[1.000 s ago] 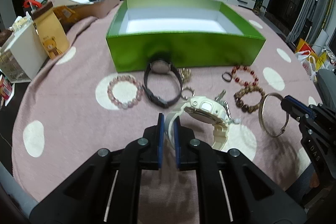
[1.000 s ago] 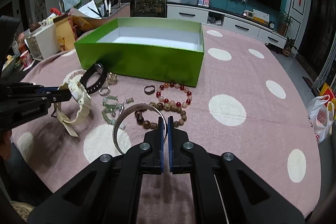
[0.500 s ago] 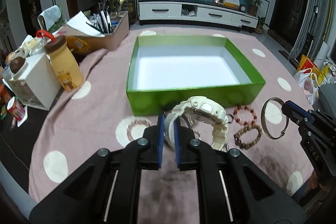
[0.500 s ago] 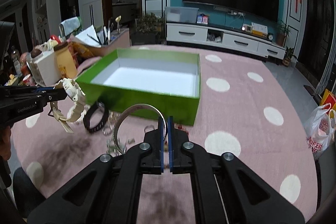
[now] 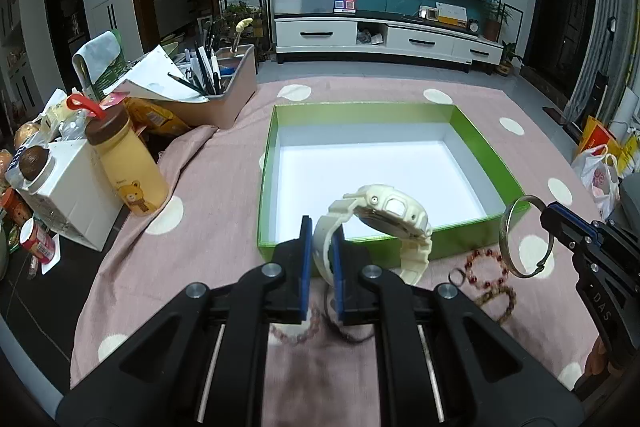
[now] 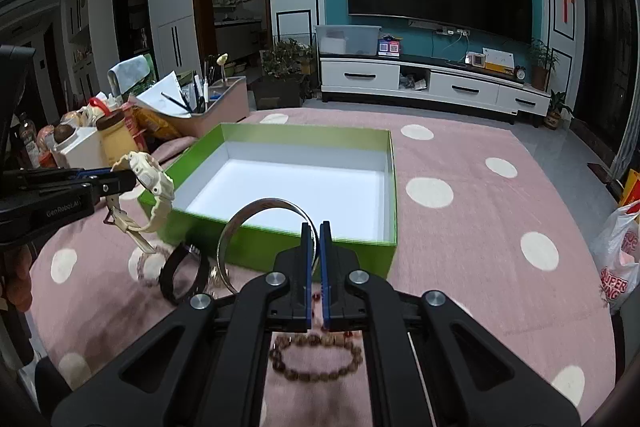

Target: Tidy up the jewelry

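A pink polka-dot tablecloth (image 5: 224,163) covers the table, its near edge cut off by the gripper bodies. The green box (image 5: 484,151) sits toward the far edge, white floor bare. The left gripper (image 5: 321,255) is clamped on the strap of the cream watch (image 5: 384,219), held above the box's near left corner. The right gripper (image 6: 316,255) pinches the silver bangle (image 6: 240,223) over the box's near wall. The black watch (image 6: 180,275) and bead bracelets (image 6: 316,359) lie partly hidden beneath the fingers.

green box (image 5: 448,247) front wall ahead, open above
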`<state>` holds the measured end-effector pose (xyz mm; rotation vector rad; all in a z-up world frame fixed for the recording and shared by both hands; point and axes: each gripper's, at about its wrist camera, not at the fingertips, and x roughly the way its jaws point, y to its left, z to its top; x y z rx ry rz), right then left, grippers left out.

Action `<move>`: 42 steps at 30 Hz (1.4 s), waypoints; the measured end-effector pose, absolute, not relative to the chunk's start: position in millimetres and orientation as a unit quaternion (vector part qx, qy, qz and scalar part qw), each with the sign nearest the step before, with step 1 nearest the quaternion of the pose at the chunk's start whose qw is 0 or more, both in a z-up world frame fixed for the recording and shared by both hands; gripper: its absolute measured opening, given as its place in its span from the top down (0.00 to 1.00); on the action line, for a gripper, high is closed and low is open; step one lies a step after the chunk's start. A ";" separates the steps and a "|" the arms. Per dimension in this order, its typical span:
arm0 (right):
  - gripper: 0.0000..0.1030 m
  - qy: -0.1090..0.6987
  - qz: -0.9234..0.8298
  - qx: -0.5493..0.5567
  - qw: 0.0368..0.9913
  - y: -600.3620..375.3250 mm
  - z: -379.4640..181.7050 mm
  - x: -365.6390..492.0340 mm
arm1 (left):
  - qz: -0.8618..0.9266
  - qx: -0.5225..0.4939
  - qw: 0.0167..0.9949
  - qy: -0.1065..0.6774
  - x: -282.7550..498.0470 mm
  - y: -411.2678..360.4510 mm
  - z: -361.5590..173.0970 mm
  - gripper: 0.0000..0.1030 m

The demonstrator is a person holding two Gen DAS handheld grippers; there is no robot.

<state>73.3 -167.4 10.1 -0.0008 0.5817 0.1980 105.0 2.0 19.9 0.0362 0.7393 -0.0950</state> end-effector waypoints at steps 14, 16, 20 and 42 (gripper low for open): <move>0.97 0.310 0.090 0.019 0.946 -159.1 -0.3 156.8 | -0.037 0.023 0.929 0.367 179.6 -8.2 4.7 0.91; 0.97 0.319 0.084 0.009 0.944 -155.8 -5.9 168.3 | -0.034 0.024 0.927 0.374 190.3 -10.1 -1.6 0.91; 0.95 0.333 0.074 -0.010 0.940 -148.4 -15.5 184.7 | -0.025 0.031 0.920 0.389 206.3 -14.0 -15.4 0.89; 0.43 0.297 0.067 0.027 0.952 -174.9 4.4 96.1 | -0.027 0.041 0.930 0.365 140.2 -21.7 10.5 0.17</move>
